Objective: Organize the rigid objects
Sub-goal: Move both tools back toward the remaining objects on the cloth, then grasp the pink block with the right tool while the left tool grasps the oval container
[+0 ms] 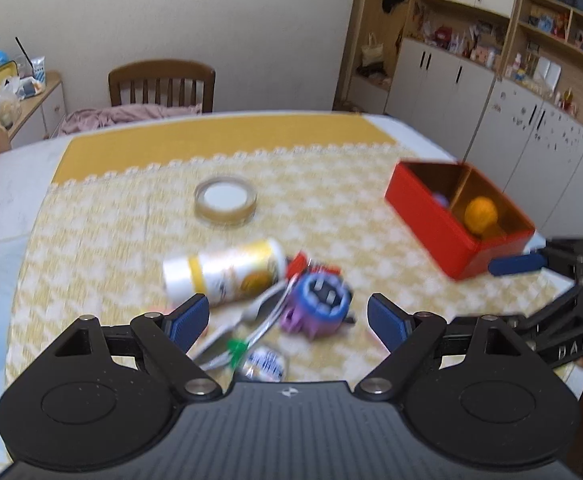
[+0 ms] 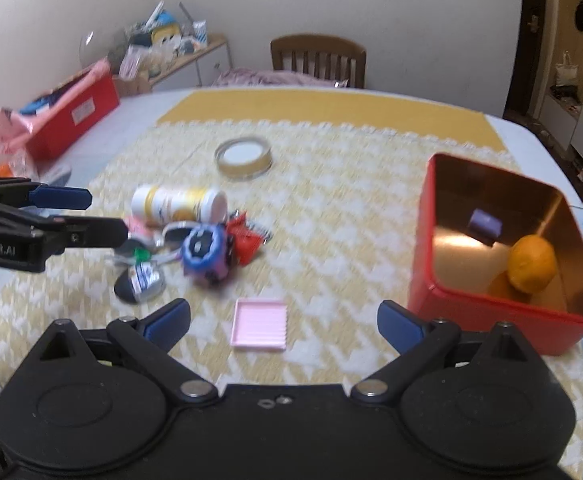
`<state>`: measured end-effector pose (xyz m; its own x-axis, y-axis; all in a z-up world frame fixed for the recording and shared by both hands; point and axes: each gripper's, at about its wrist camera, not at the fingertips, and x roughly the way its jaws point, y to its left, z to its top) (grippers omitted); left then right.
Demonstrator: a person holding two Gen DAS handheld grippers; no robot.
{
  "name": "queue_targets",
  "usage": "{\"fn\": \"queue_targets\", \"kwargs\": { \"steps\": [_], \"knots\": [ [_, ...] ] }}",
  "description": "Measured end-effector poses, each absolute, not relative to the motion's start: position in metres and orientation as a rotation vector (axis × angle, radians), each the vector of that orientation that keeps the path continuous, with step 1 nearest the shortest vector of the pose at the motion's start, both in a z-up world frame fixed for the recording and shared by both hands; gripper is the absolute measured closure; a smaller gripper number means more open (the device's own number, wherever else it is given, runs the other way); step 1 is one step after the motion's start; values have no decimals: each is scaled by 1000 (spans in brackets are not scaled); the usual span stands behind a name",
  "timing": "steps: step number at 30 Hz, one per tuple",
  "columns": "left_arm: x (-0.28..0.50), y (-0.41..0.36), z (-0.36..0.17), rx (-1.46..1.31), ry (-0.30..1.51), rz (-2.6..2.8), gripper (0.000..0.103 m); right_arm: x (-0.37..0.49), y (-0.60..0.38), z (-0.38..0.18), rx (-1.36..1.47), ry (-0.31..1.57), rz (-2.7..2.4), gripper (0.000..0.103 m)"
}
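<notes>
Grippers, left (image 1: 287,316) and right (image 2: 283,320), hang spread and empty above a yellow checked tablecloth (image 2: 331,216); the toy pile (image 1: 291,300) lies beneath, red tin (image 2: 491,320) rightward, wooden chair (image 1: 161,82) and cabinets (image 1: 511,120) beyond

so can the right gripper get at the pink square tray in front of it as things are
Probably yes. The right gripper has its jaws open and empty, and the flat pink square tray lies alone on the yellow checked cloth straight ahead, apart from the pile. Being so flat, it may be awkward to pinch.
</notes>
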<state>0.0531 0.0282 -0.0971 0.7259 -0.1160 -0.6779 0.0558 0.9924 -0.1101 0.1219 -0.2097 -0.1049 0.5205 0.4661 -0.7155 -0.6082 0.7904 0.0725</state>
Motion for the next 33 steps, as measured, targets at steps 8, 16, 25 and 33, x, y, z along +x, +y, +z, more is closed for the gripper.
{"fn": "queue_targets", "kwargs": {
  "steps": [8, 16, 25, 33],
  "knots": [
    [41, 24, -143, -25, 865, -119, 16, 120, -188, -130, -262, 849, 674, 11],
    [46, 18, -162, 8, 892, -95, 16, 125, -175, -146, -284, 896, 682, 28],
    [56, 13, -167, 24, 898, -69, 25, 130, -178, -155, -249, 935, 659, 46],
    [61, 4, -166, 56, 892, -70, 39, 132, -177, -154, -245, 935, 650, 55]
  ]
}}
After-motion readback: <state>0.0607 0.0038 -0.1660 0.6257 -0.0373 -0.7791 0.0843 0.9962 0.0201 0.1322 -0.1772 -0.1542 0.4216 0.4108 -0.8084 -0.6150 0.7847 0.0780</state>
